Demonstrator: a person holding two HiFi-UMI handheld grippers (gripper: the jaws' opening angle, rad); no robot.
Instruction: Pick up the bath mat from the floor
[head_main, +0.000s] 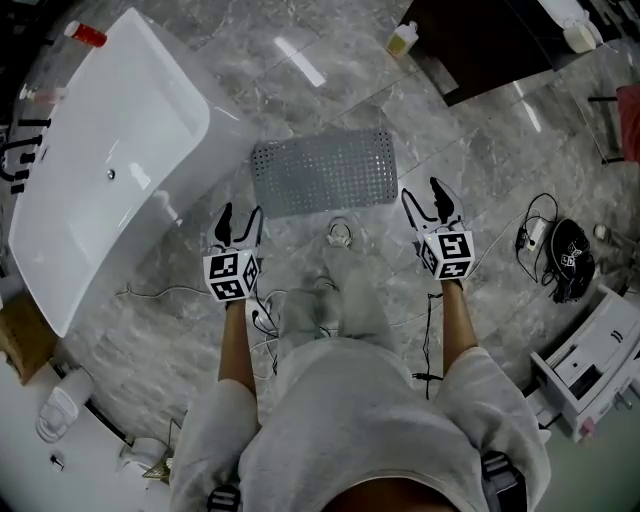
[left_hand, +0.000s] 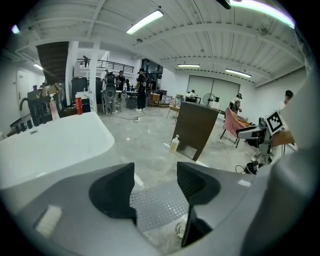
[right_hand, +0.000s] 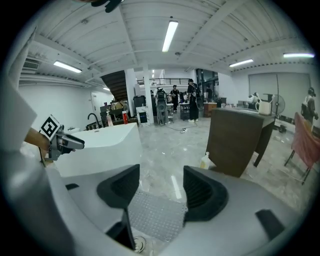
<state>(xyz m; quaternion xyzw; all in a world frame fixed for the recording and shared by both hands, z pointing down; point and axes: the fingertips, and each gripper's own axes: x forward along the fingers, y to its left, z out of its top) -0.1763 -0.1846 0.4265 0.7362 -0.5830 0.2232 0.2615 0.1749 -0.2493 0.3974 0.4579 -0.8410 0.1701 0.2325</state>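
Marble floor (head_main: 470, 150): bath mat (head_main: 325, 172) flat, ahead of left gripper (head_main: 241, 215), right gripper (head_main: 422, 195); fingers apart, empty.

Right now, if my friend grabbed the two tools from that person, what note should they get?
Left tool: open, empty, held above the floor.
Right tool: open, empty too.
Bath mat: lying flat on the floor ahead of both tools, beside the white bathtub.
Done: nothing yet, mat untouched.
Left: reach down, grip the mat's near edge, lift it.
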